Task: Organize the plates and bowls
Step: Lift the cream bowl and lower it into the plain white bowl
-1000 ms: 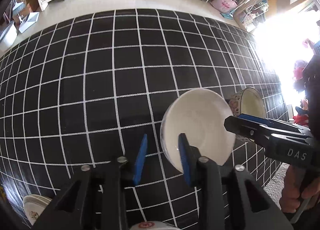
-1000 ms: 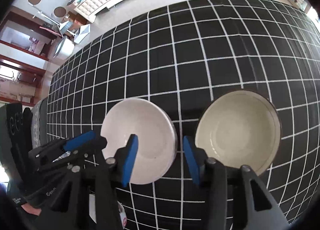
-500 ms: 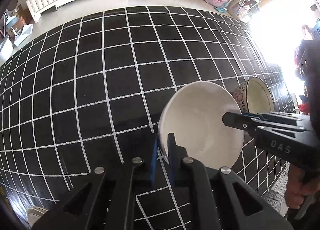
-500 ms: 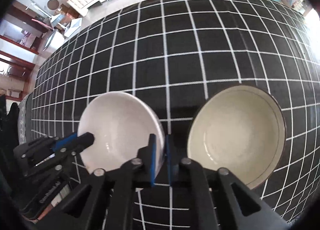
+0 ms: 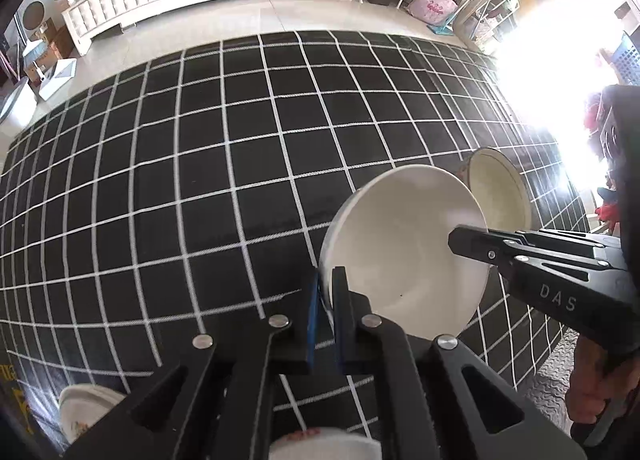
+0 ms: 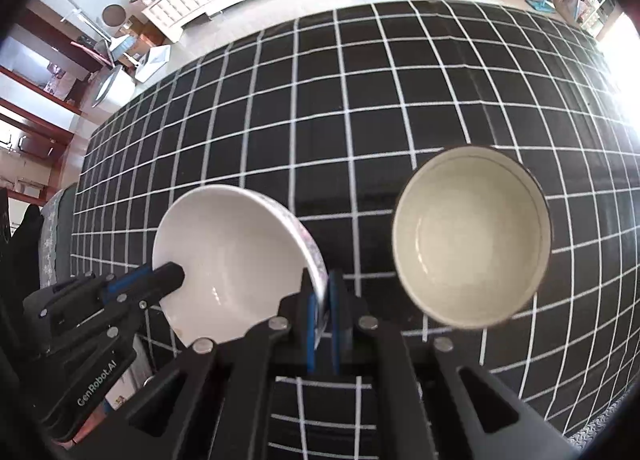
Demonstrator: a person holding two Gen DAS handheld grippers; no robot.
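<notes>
1. The white bowl (image 5: 404, 256) is round and glossy, plain white inside, with a faint floral band showing on its outer wall in the right wrist view (image 6: 236, 256).
2. It is tilted over the black cloth with a white grid (image 5: 200, 180), held by two opposite edges of its rim.
3. The left gripper (image 5: 326, 302) is clamped on the rim at about 7 o'clock of the bowl, blue pads pressed on either side of the thin wall.
4. The right gripper (image 6: 322, 308) is pinched on the rim at about 4 o'clock of the bowl in its own view; in the left wrist view it enters from 3 o'clock (image 5: 460, 240).
5. A second bowl (image 6: 472, 236), cream inside with a dark rim line, stands just beside the white one at its 3 o'clock, apart from it.
6. At 7 o'clock of the left wrist view, part of another patterned dish (image 5: 86, 408) lies at the cloth's edge.
</notes>
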